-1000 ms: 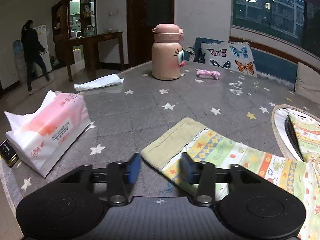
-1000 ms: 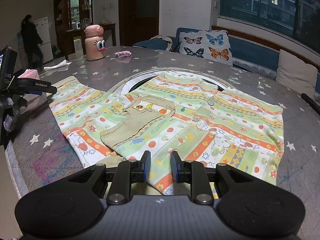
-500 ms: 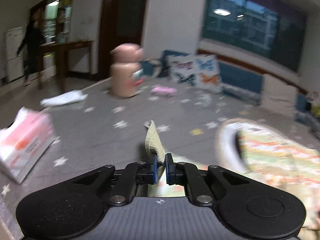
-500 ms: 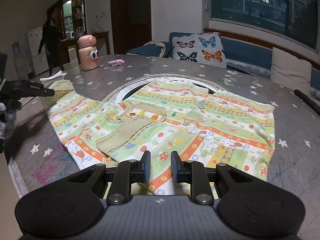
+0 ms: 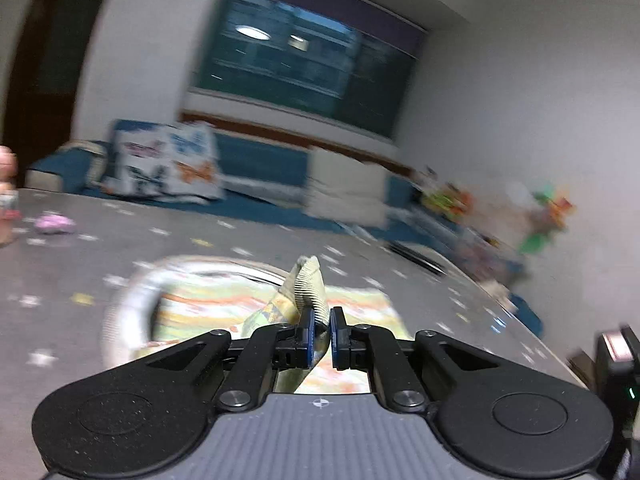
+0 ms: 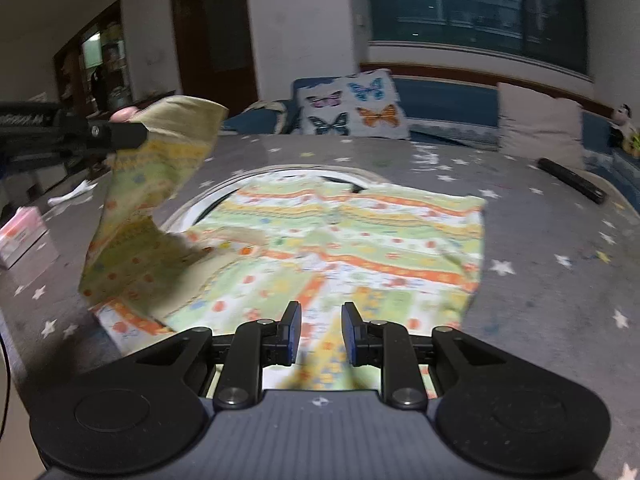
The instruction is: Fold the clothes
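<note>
Left wrist — left tongs [image 5: 320,330] pinch sleeve cuff [image 5: 308,284] | raised

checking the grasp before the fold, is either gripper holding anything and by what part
The left gripper is shut on the patterned shirt, pinching the ribbed cuff of one sleeve, lifted off the table. The right gripper is open, holding nothing.
</note>
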`<state>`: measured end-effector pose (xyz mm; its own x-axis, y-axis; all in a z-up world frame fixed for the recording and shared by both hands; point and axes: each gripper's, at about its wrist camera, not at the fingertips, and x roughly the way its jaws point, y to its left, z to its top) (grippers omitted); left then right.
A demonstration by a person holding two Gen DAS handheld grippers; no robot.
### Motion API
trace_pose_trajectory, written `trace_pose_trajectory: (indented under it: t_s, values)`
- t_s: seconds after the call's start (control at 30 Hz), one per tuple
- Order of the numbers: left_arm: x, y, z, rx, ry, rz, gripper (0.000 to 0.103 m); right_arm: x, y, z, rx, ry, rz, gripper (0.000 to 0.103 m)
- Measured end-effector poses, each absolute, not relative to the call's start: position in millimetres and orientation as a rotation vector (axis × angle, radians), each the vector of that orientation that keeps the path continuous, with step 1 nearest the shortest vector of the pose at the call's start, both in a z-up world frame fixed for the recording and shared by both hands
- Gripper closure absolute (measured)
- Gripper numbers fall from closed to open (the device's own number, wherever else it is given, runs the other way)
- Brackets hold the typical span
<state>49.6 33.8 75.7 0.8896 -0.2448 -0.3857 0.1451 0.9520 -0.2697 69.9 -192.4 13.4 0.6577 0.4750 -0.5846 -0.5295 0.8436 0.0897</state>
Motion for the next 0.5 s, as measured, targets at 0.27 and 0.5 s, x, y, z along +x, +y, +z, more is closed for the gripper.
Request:
trace_pose_trajectory:
  t_s: [0.27, 0.5]
  values:
    - [55.6, -21.8, 33.3, -0.115, 0.578, -0.374, 0.086, 76.2, -217.9, 12.1, -0.022, 0.653, 0.51, 0.082]
    - [44.7, -12.2, 24.5, -0.059, 0.587, -0.359, 0.061, 80.1, -232.3, 11.4, 0.038, 0.668, 0.483, 0.081]
